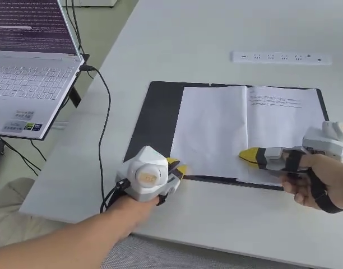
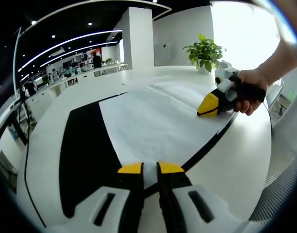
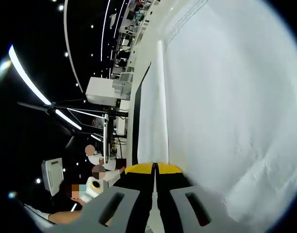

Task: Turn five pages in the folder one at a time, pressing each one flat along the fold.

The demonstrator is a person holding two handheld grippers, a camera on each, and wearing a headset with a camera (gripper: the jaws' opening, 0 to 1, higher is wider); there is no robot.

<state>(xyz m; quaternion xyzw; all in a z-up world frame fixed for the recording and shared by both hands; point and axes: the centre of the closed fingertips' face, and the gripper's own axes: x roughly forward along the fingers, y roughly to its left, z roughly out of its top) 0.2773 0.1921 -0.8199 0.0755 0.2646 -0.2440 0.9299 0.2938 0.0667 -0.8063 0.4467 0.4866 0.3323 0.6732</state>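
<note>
Right gripper [image 1: 245,156], jaws together, flat on page [image 1: 283,126]

text: none legible | page [image 1: 275,102] print, laptop [image 1: 26,61] screen: too small

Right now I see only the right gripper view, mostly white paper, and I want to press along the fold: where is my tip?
Observer: In the head view the right gripper lies on the open folder, its yellow tip at the fold, near the bottom edge.
Operator: And the other gripper?
Observer: The left gripper sits at the bottom edge of the left page, its jaws a slit apart.
Operator: Anything past the folder?
Observer: A white power strip lies beyond its far edge.
</note>
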